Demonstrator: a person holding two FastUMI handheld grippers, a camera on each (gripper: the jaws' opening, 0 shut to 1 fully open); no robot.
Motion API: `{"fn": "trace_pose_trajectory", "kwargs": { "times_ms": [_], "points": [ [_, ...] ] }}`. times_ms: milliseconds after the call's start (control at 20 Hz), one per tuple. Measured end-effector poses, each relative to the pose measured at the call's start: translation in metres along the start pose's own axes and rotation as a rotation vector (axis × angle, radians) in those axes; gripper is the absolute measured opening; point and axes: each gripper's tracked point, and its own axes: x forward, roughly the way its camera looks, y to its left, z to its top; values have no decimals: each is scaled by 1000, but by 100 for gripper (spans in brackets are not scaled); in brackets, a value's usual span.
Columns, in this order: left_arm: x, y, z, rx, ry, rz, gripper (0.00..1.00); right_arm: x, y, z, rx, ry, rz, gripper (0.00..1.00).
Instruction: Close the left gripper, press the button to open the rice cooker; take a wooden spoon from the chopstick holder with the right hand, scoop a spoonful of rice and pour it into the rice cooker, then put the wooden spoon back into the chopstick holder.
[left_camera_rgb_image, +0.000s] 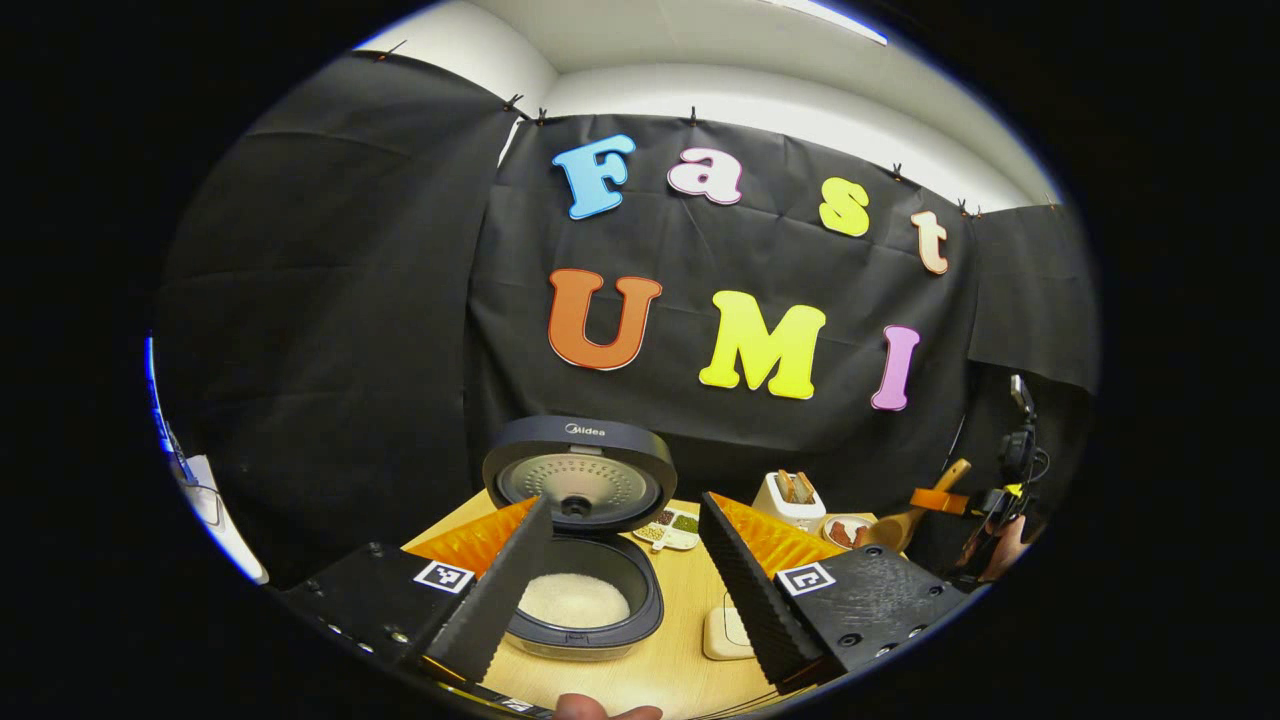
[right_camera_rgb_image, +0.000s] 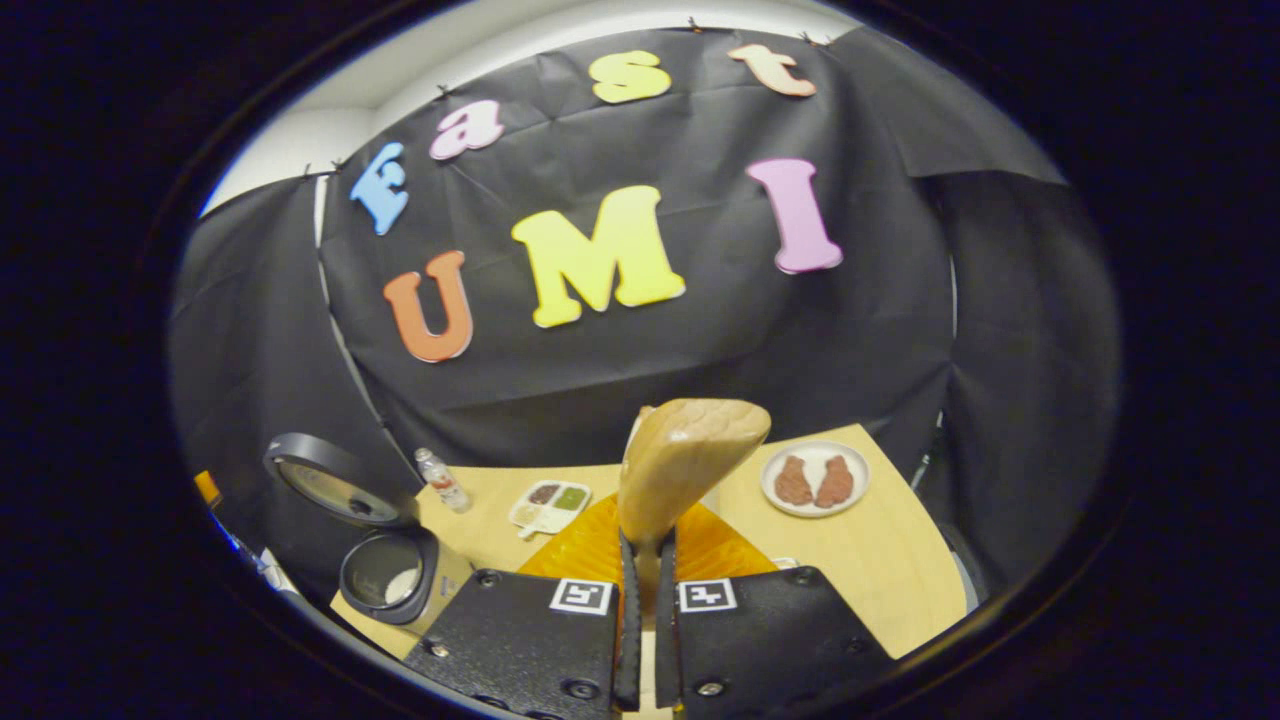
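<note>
The rice cooker (left_camera_rgb_image: 585, 610) stands open just ahead of my left gripper (left_camera_rgb_image: 625, 600), its lid (left_camera_rgb_image: 580, 478) raised and white rice (left_camera_rgb_image: 573, 598) lying in the pot. The left fingers (left_camera_rgb_image: 497, 592) are spread wide with nothing between them. Far right in the left gripper view, the right gripper (left_camera_rgb_image: 995, 515) holds the wooden spoon (left_camera_rgb_image: 900, 525) above the table edge. In the right gripper view, my right gripper (right_camera_rgb_image: 645, 600) is shut on the spoon's handle, and the spoon's bowl (right_camera_rgb_image: 690, 455) stands upright before the camera. The open cooker (right_camera_rgb_image: 390, 575) lies low at the left.
On the wooden table (right_camera_rgb_image: 880, 570) sit a white toaster (left_camera_rgb_image: 790, 498), a plate with brown meat pieces (right_camera_rgb_image: 815, 478), a sectioned dish of grains (right_camera_rgb_image: 550, 505), a small bottle (right_camera_rgb_image: 440, 480) and a pale square pad (left_camera_rgb_image: 725, 635) beside the cooker. A thumb (left_camera_rgb_image: 600, 710) shows at the bottom.
</note>
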Motion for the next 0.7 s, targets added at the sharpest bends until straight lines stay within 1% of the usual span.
{"fn": "trace_pose_trajectory", "kwargs": {
  "times_ms": [150,300,500,700],
  "points": [
    [14,-6,6,11,-2,23,95,21,-53,-23,51,54,-70,11],
    [23,-10,4,14,11,37,95,45,-83,-40,76,91,-98,11],
    [28,-17,5,6,20,51,95,76,-101,-63,106,124,-112,11],
    [29,-19,7,9,22,63,95,99,-108,-89,92,149,-109,11]
  ]
}}
